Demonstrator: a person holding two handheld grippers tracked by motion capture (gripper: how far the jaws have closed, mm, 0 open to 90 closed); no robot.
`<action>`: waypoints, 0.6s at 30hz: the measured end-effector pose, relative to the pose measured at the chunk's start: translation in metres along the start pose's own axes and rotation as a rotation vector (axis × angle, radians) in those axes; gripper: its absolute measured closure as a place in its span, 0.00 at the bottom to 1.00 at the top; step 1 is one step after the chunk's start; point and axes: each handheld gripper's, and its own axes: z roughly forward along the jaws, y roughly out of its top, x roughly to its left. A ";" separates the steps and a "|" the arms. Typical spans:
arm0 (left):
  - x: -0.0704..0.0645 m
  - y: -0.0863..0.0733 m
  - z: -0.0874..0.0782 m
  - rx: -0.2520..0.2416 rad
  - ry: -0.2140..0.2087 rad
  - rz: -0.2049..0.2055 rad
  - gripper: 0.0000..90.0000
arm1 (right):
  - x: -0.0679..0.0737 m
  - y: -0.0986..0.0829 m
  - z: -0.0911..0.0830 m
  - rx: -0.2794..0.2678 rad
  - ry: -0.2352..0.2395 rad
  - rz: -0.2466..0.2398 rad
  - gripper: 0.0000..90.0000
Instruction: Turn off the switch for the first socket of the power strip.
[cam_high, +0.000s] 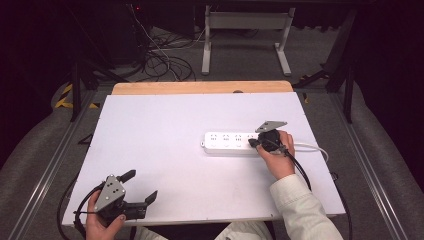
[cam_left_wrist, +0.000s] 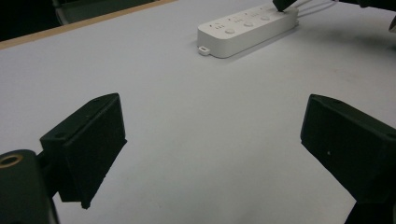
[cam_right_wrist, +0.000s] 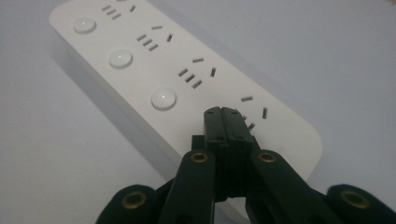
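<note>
Here the right gripper (cam_right_wrist: 227, 114), jaws closed together and empty, bears down on the power strip (cam_high: 227, 142) mid-table, likely to press its end switch, while the left gripper (cam_high: 140, 186) waits wide open near the table's front edge.

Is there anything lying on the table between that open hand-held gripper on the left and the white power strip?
Nothing visible. Only bare white table lies between the left hand-held gripper and the power strip; the right hand-held gripper sits at the strip's far end.

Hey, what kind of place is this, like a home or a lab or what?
Probably a lab or recording workspace, not a home: a bare white table holding just a power strip, loose cables on the floor behind it, dark surroundings, and metal rails flanking the table.
</note>
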 end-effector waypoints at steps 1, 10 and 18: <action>-0.001 0.000 0.000 -0.002 -0.004 -0.008 0.08 | 0.001 0.001 -0.002 0.008 -0.020 -0.022 1.00; 0.001 0.000 -0.001 0.000 -0.002 0.007 0.08 | 0.005 0.008 -0.017 -0.066 -0.010 -0.033 1.00; 0.001 0.000 0.000 -0.001 -0.001 0.002 0.08 | 0.011 0.017 -0.032 -0.106 0.006 -0.031 1.00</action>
